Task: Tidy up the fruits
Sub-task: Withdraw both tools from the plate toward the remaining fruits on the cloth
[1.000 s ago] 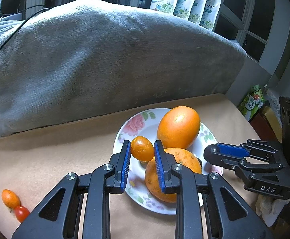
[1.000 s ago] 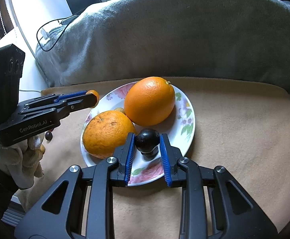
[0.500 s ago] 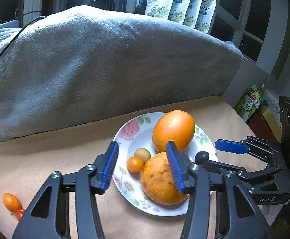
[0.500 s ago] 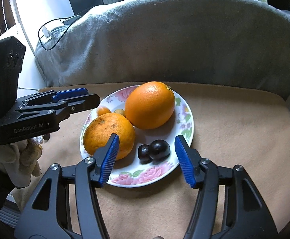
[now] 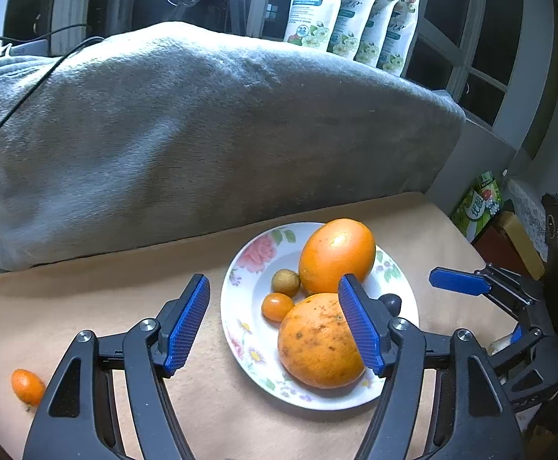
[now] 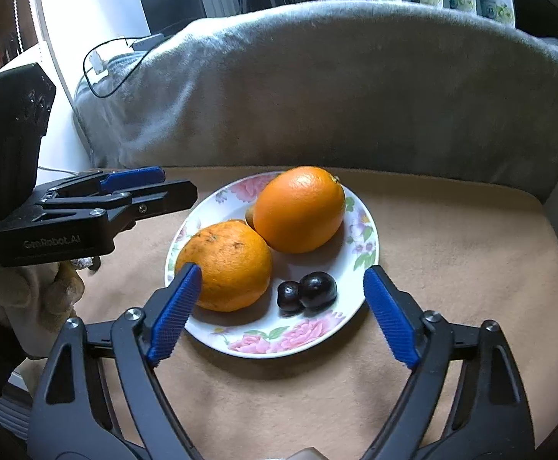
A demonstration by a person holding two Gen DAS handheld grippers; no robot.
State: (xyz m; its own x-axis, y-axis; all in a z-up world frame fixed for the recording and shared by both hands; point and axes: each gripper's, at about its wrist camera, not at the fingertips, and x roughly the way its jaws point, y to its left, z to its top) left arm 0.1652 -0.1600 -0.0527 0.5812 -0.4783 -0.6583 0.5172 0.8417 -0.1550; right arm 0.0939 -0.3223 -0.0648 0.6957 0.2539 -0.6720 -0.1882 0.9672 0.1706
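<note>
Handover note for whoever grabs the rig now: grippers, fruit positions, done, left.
Left hand-held gripper: open, empty, over the near-left side of the floral plate.
Right hand-held gripper: open, empty, at the plate's near edge.
On the plate: smooth orange, spotted orange, small orange fruit, small brown fruit, two dark fruits.
Left: one small orange fruit on the tan cloth, far left of the plate, not yet plated.
</note>
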